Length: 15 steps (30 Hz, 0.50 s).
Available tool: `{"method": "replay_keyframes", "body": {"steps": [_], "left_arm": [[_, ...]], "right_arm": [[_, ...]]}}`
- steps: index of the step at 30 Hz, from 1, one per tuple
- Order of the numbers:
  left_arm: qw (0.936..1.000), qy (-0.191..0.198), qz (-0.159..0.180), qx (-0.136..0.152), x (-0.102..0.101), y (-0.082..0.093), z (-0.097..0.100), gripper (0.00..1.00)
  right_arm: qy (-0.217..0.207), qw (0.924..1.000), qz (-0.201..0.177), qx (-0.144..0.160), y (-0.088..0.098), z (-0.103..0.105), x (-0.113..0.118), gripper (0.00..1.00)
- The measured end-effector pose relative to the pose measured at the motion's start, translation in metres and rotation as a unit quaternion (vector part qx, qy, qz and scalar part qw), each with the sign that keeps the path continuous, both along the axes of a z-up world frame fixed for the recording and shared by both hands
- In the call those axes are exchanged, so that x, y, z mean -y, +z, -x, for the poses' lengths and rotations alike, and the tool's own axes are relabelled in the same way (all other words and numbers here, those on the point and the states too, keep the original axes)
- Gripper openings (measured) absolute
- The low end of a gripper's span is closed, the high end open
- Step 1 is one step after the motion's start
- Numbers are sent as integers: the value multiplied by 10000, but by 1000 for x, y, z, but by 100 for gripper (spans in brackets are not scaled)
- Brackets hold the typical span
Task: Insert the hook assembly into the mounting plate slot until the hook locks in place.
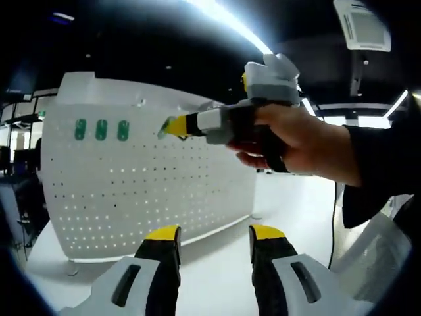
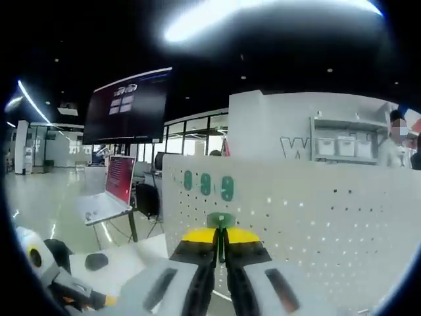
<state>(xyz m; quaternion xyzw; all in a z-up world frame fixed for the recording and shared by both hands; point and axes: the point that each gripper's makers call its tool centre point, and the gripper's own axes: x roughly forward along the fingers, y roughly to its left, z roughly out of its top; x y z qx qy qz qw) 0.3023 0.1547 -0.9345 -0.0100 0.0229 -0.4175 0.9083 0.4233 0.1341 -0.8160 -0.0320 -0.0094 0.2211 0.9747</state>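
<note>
A white perforated mounting plate [image 1: 151, 178] stands upright on a white desk [image 1: 217, 263], three green hooks [image 1: 100, 130] already fixed in a row near its top. The left hand-held gripper [image 1: 215, 240] hovers before it, jaws wide and empty. The right hand-held gripper [image 2: 220, 236] (held by a person's hand [image 1: 296, 141]) pinches a small green hook [image 2: 221, 220], just before the plate's face.

left tongs [image 1: 214, 245] agape, empty | right tongs [image 1: 172, 126] near pegboard [image 1: 145, 178]
</note>
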Motion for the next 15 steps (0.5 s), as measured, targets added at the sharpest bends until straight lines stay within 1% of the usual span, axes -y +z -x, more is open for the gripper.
{"method": "replay_keyframes", "body": {"steps": [3, 6, 9, 12, 15], "left_arm": [[10000, 12, 16, -5, -1, 0, 0, 42], [10000, 23, 30, -21, -2, 1, -1, 42], [10000, 36, 66, -27, -4, 2, -1, 42], [9999, 52, 99, -41, -5, 3, -2, 42], [9999, 52, 118, -62, -5, 3, -3, 42]], "right_arm": [[-50, 10000, -7, 55, 8, -10, -2, 1], [-161, 9999, -16, -3, 11, -21, -1, 1], [-235, 9996, 13, -126, 9, -34, -1, 1], [-295, 9993, 84, -224, 6, -44, -1, 1], [-341, 9988, 76, -334, 3, -53, -1, 1]]}}
